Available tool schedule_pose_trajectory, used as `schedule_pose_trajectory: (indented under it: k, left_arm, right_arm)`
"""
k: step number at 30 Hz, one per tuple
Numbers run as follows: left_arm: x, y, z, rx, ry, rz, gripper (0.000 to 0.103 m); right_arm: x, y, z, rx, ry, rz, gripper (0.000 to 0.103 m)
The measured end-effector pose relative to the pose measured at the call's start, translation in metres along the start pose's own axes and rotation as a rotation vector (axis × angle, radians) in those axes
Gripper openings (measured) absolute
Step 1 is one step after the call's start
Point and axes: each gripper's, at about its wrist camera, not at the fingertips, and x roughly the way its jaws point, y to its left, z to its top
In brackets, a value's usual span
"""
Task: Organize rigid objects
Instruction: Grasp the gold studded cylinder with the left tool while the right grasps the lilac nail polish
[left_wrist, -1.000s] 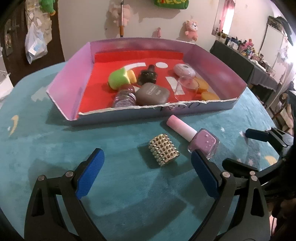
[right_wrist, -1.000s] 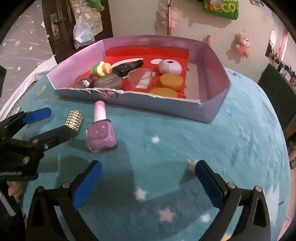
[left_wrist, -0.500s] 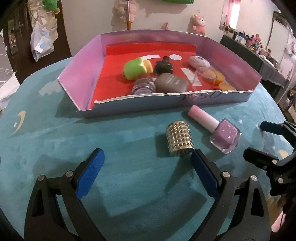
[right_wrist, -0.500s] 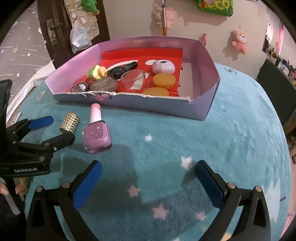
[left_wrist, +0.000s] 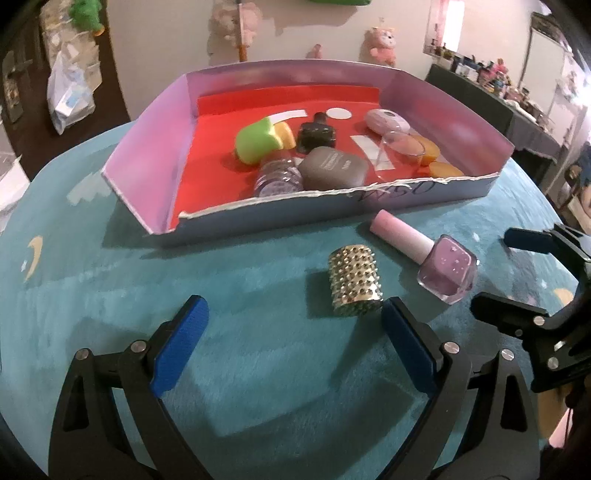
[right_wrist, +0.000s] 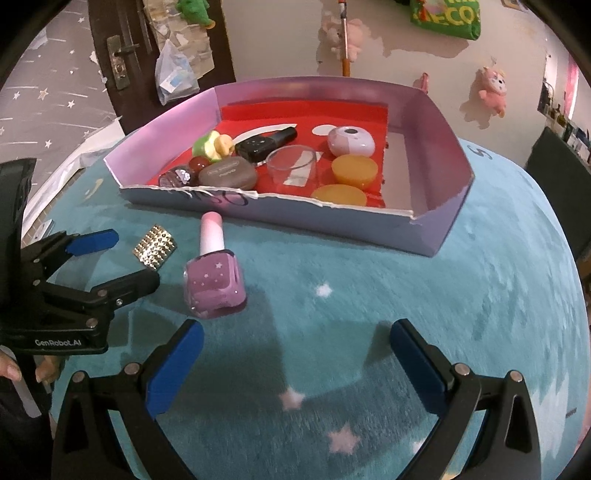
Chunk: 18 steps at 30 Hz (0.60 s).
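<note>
Left wrist view: most items sit in tray (left_wrist: 424, 192); studded gold cap (left_wrist: 354, 280) & pink polish bottle (left_wrist: 443, 269) left on bench (left_wrist: 110, 295). Left tool (left_wrist: 291, 343), right tool (right_wrist: 295, 362) both wide open, empty.

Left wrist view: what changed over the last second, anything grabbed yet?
Nothing grabbed. The left gripper has swung so the studded gold cylinder now lies just ahead of its right fingertip, closer than before. The right gripper has edged nearer the purple nail polish bottle. Both grippers stay open; both items stay on the teal mat, and the tray contents are unchanged.
</note>
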Motion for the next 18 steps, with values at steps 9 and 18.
schedule_pose_trajectory:
  k: [9, 18]
  left_arm:
    - [0.000, -0.005, 0.009, 0.057, -0.007, -0.040, 0.095]
    - [0.005, 0.001, 0.022, 0.070, -0.009, -0.050, 0.085]
  right_arm:
    - [0.007, 0.011, 0.010, -0.070, 0.002, 0.050, 0.103]
    - [0.015, 0.025, 0.022, -0.137, 0.004, 0.047, 0.094]
